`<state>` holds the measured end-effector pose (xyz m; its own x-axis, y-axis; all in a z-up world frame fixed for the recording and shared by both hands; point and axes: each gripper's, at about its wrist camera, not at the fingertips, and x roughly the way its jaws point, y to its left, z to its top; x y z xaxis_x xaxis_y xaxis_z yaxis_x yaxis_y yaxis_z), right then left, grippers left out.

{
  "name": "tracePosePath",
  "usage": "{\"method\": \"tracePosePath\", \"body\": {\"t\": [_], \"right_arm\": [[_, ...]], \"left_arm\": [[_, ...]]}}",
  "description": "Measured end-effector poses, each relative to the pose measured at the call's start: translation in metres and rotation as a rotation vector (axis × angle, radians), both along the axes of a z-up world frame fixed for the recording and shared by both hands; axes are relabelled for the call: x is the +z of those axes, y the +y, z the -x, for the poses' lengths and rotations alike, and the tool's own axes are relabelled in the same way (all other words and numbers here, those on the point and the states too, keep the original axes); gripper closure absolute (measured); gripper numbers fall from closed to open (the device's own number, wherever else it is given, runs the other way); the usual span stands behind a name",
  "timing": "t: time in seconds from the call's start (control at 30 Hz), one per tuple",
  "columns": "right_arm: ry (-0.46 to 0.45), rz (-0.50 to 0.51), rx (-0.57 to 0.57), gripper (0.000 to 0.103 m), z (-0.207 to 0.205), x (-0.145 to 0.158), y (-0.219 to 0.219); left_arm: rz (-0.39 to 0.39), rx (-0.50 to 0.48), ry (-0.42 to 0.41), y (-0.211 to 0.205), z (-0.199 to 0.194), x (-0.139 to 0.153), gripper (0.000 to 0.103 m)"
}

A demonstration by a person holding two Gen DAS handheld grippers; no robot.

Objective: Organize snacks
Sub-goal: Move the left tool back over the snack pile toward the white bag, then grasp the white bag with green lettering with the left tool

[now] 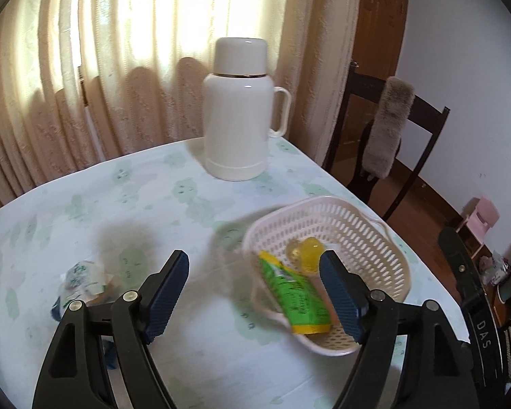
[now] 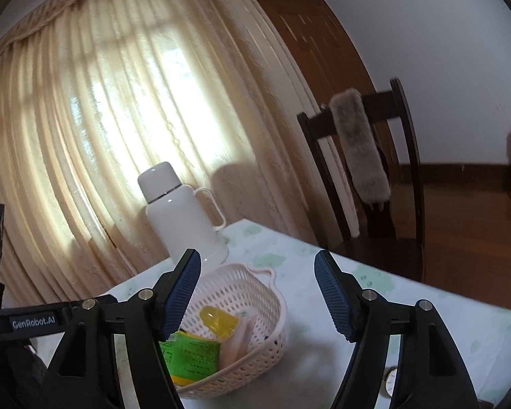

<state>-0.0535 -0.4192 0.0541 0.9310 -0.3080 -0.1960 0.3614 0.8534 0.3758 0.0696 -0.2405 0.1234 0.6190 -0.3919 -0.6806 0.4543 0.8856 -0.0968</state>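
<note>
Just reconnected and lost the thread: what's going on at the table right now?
Snacks are being sorted into the pink basket. It already holds a green packet and a yellow jelly cup. Both the left gripper and right gripper are open and empty. One wrapped snack still lies on the tablecloth.

Daylight glows through the curtain (image 1: 136,68), blowing out highlights; fisheye edges curve, foreground slightly blurred.

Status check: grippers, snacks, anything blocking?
Left gripper and right gripper open, empty. Green packet and yellow jelly in basket. One wrapped snack on table, unobstructed.
</note>
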Motion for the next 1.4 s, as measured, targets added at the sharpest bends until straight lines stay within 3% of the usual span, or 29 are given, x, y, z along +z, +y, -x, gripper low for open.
{"method": "tracePosePath", "body": {"t": [0.13, 0.23, 0.6, 1.1, 1.23, 1.33, 1.4], "right_arm": [[-0.002, 0.024, 0.014, 0.032, -0.001, 0.001, 0.006], [0.001, 0.028, 0.022, 0.031, -0.001, 0.001, 0.007], [0.013, 0.035, 0.032, 0.03, -0.003, 0.0, 0.009], [0.027, 0.049, 0.041, 0.029, -0.004, -0.002, 0.011], [0.029, 0.051, 0.044, 0.028, -0.004, -0.001, 0.012], [0.03, 0.055, 0.047, 0.028, -0.005, -0.001, 0.013], [0.03, 0.054, 0.045, 0.028, -0.005, -0.001, 0.013]], "left_arm": [[0.005, 0.054, -0.002, 0.024, -0.004, 0.003, 0.027], [0.017, 0.104, -0.011, 0.046, -0.01, 0.007, 0.015], [-0.003, 0.308, 0.007, 0.125, -0.043, 0.004, 0.013], [-0.057, 0.432, 0.23, 0.158, -0.11, -0.071, 0.013], [-0.072, 0.458, 0.25, 0.159, -0.117, -0.081, 0.013], [-0.088, 0.473, 0.264, 0.159, -0.122, -0.087, 0.023], [-0.084, 0.463, 0.289, 0.16, -0.127, -0.091, 0.045]]}}
